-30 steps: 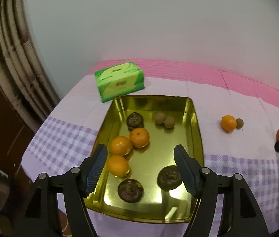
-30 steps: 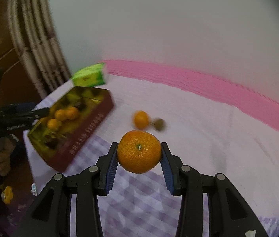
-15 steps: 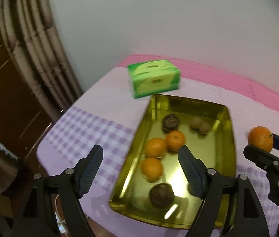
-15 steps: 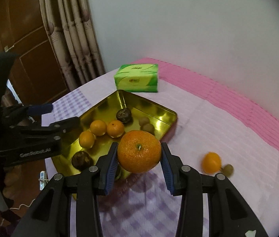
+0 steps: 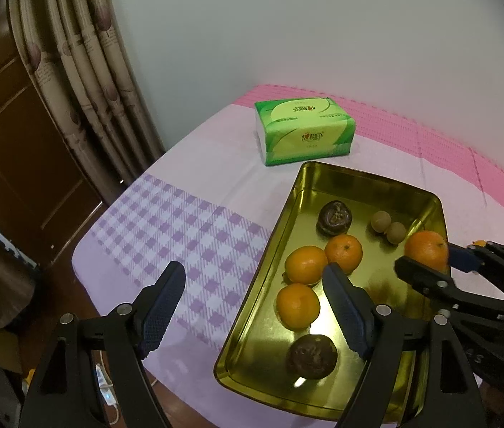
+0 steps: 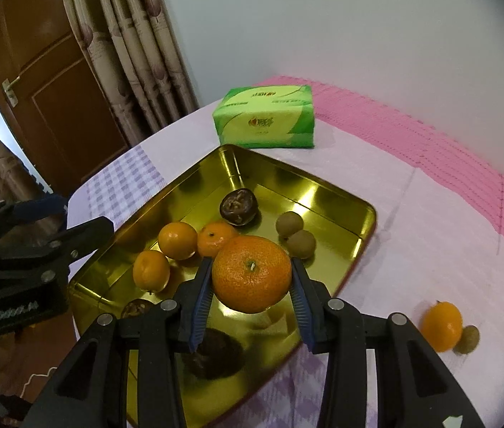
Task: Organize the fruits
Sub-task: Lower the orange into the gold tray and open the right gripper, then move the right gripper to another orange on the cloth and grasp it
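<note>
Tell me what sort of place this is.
Most likely a room in a home. A table under a pink and purple-checked cloth holds a gold tray of fruit and a green tissue pack, with patterned curtains and a wooden door behind.

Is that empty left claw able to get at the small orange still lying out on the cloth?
Probably not directly. The small orange lies beyond the far side of the gold tray, and the right gripper, clamping a mandarin, hangs between. The left gripper is open over the tray's other side.
</note>
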`<action>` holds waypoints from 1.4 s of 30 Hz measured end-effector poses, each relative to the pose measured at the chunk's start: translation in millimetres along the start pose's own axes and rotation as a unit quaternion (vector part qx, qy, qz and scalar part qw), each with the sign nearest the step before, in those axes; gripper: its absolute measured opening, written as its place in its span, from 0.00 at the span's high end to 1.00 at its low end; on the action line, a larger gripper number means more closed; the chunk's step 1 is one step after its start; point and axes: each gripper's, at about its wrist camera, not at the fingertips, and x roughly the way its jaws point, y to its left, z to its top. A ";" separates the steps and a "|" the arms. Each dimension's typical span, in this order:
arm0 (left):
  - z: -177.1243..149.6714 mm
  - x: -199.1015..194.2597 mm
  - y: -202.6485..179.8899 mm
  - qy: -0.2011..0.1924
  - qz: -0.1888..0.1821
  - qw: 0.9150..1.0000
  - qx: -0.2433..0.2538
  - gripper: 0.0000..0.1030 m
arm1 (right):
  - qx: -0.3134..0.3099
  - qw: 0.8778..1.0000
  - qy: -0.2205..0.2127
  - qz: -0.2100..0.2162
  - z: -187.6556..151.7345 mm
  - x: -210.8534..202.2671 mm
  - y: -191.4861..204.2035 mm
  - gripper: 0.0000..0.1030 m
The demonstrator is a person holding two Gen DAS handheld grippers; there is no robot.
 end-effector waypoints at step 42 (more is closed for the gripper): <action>-8.8 9.5 -24.7 0.025 0.006 0.999 0.039 0.19 | -0.112 0.989 0.067 -0.070 -38.2 -14.9 -112.2 0.64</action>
